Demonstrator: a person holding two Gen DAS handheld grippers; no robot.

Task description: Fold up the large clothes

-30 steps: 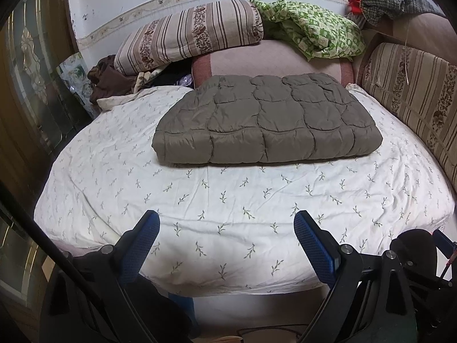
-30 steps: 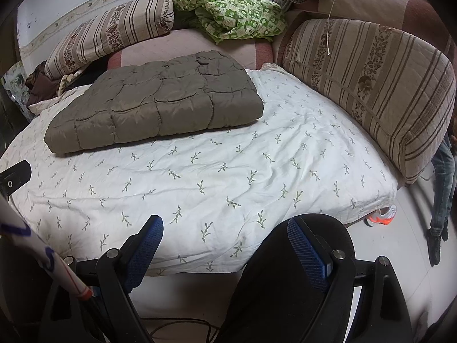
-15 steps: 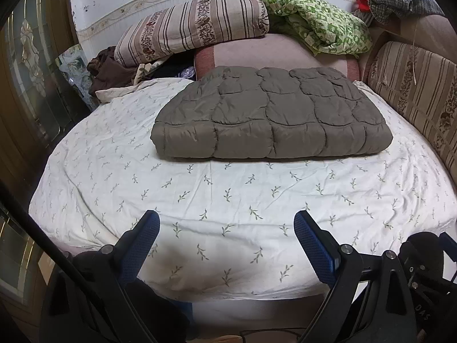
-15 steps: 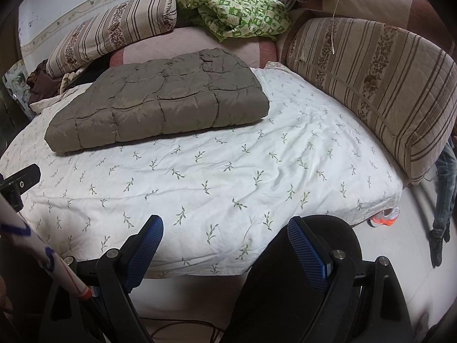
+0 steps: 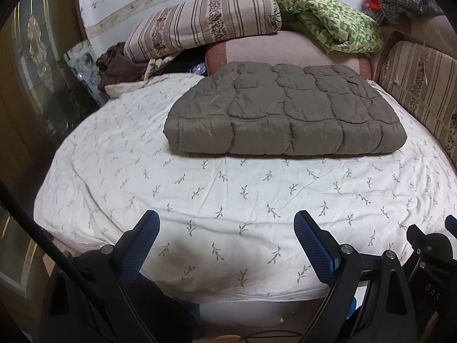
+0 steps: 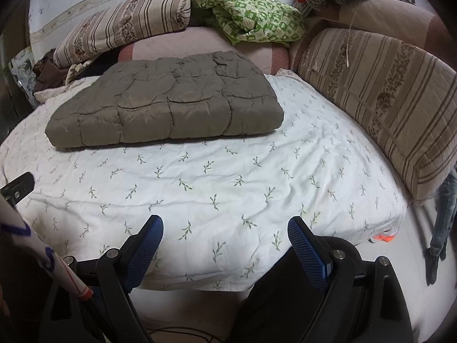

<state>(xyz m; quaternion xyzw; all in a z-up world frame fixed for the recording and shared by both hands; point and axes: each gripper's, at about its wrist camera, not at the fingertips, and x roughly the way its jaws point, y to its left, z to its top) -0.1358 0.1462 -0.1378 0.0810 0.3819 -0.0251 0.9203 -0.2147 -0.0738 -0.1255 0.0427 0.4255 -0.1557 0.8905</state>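
A grey-brown quilted garment (image 5: 282, 114) lies folded into a thick rectangle on the far half of the bed; it also shows in the right wrist view (image 6: 168, 103). The bed has a white sheet with a leaf print (image 5: 228, 194). My left gripper (image 5: 227, 225) is open and empty over the near edge of the bed, well short of the garment. My right gripper (image 6: 225, 230) is open and empty, also over the near edge.
A striped pillow (image 5: 205, 23) and a green patterned blanket (image 5: 331, 25) are piled at the head of the bed. A striped cushion (image 6: 380, 97) lines the right side. Dark clothes (image 5: 114, 65) lie at the far left. A wooden door (image 5: 25, 85) stands left.
Both grippers have moved forward toward the bed and a little up, so the folded garment looks nearer. Both stay open and empty. The garment has not moved.
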